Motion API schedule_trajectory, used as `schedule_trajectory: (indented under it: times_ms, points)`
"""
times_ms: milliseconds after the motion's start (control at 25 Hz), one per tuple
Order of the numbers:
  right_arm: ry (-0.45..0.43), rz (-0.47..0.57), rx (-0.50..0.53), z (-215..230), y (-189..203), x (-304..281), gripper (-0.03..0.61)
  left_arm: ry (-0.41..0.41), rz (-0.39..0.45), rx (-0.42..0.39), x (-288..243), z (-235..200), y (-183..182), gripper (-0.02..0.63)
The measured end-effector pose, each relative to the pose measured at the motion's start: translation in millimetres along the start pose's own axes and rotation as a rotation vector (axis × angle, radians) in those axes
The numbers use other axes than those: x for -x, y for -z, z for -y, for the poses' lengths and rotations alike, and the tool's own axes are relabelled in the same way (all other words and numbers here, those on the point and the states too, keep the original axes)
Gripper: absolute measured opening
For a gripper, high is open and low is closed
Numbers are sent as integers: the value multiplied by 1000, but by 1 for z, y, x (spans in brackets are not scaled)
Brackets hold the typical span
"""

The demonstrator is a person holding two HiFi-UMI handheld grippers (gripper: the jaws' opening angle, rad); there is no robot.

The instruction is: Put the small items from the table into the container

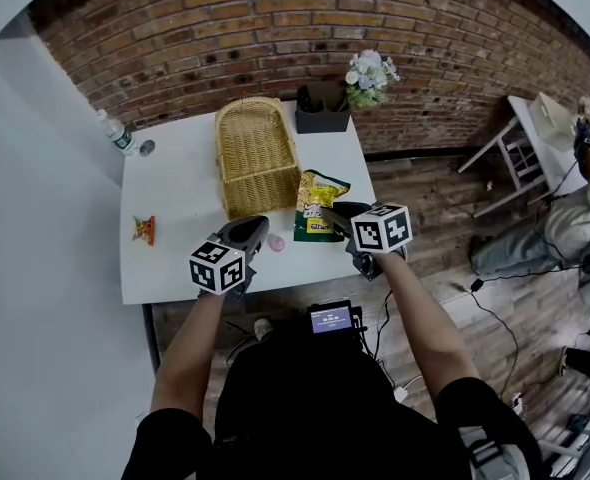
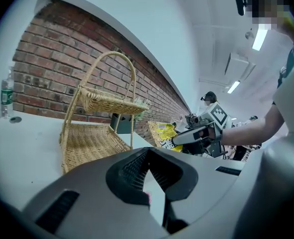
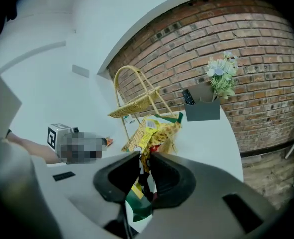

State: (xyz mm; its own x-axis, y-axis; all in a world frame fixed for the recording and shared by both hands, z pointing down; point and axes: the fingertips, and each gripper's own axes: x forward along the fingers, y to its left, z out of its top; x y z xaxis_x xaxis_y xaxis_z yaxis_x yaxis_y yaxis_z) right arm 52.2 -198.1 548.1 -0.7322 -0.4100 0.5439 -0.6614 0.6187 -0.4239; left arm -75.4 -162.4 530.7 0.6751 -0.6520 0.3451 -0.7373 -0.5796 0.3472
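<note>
My right gripper (image 1: pixel 335 214) is shut on the lower end of a yellow and green snack bag (image 1: pixel 320 200), which stands up between its jaws in the right gripper view (image 3: pixel 154 133) and is held above the white table (image 1: pixel 175 183). My left gripper (image 1: pixel 258 228) is shut with nothing gripped, low over the table's front. A small pink item (image 1: pixel 276 242) lies just beside its tips and peeks out below the jaws (image 2: pixel 147 197). The wicker basket (image 1: pixel 257 156) with a tall handle stands behind both grippers. An orange packet (image 1: pixel 143 229) lies at the table's left.
A dark organizer (image 1: pixel 322 113) with a bunch of flowers (image 1: pixel 370 76) stands at the back right by the brick wall. A water bottle (image 1: pixel 115 133) and a small cap (image 1: pixel 147 148) are at the back left corner. The table's front edge is just under my hands.
</note>
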Motion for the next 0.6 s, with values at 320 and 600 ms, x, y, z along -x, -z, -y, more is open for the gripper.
schedule_trajectory:
  times_ms: [320,600]
  points:
    - [-9,72,41,-9,-35,22,80,21,31,-50,-6,11,-26,9]
    - [-40,110,102,-28,-69,28,78,20,66,-90,-6,16,-52,9]
